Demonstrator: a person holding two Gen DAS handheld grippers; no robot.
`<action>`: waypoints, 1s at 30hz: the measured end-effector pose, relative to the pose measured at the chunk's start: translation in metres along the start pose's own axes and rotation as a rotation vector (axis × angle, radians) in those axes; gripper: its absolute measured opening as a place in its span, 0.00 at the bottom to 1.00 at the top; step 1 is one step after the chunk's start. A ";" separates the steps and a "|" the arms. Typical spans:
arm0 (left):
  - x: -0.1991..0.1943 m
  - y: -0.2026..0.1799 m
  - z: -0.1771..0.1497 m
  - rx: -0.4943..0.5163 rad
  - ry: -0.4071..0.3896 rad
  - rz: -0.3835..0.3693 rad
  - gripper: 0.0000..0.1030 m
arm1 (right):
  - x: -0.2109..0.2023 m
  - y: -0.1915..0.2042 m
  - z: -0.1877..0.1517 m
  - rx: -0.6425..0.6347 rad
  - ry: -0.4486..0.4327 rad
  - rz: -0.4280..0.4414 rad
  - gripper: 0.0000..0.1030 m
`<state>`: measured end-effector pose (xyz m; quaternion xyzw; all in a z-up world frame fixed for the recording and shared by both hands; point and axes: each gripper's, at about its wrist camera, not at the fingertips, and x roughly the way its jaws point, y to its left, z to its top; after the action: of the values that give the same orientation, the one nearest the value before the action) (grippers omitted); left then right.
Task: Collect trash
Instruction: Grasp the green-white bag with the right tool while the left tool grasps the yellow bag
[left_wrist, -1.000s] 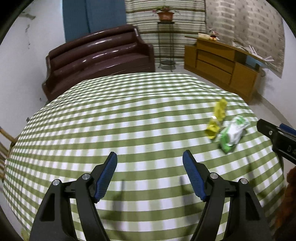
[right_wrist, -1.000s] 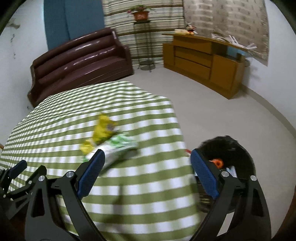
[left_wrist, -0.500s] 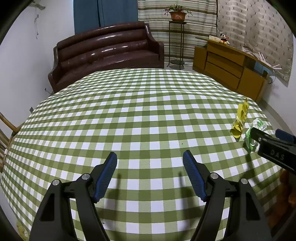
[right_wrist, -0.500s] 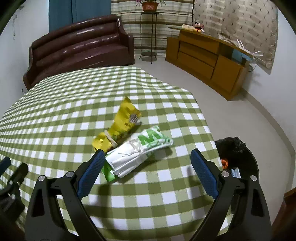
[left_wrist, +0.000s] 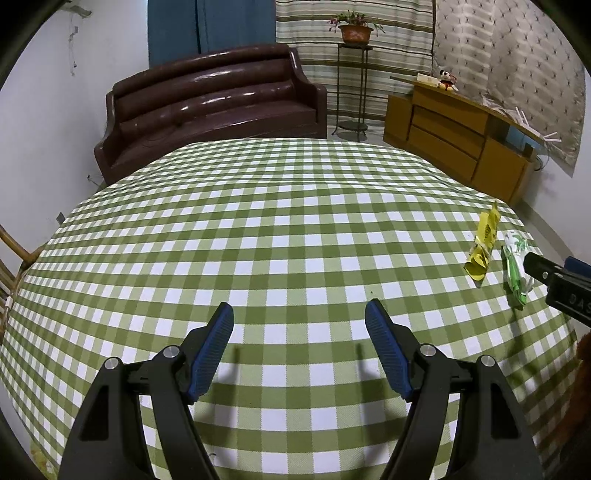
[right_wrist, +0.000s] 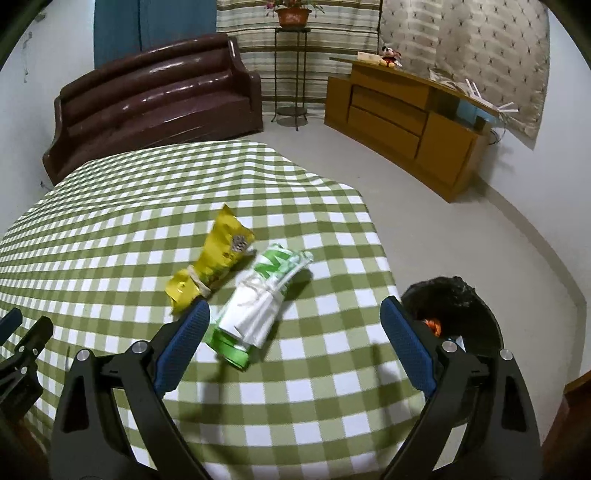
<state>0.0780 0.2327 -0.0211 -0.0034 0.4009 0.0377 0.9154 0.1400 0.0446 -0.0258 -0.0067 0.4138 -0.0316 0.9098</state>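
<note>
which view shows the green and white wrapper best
The right wrist view: the green and white wrapper lies whole and near the middle, beside the yellow packet on the checked tablecloth. The left wrist view shows it small and foreshortened near the right edge, partly behind the right gripper.

A yellow snack bag (right_wrist: 214, 266) and a green-and-white wrapper (right_wrist: 258, 306) lie flat, side by side, mid-frame. A black bin (right_wrist: 461, 310) sits lower right.

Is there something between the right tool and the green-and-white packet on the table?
Nothing visible. The open right tool hangs just above the green-and-white plastic packet; the yellow snack bag lies beside it, not in between.
</note>
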 end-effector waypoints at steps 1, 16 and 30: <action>0.000 0.002 0.001 0.000 -0.001 0.002 0.69 | 0.003 0.001 0.002 0.002 0.008 0.004 0.79; 0.004 -0.006 0.006 0.021 -0.002 -0.021 0.69 | 0.027 0.007 -0.001 -0.005 0.070 0.070 0.29; 0.012 -0.075 0.024 0.097 0.001 -0.124 0.69 | -0.011 -0.054 -0.007 0.014 -0.027 0.072 0.29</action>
<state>0.1091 0.1593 -0.0160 0.0163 0.4016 -0.0386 0.9149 0.1247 -0.0086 -0.0201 0.0143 0.4012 -0.0018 0.9159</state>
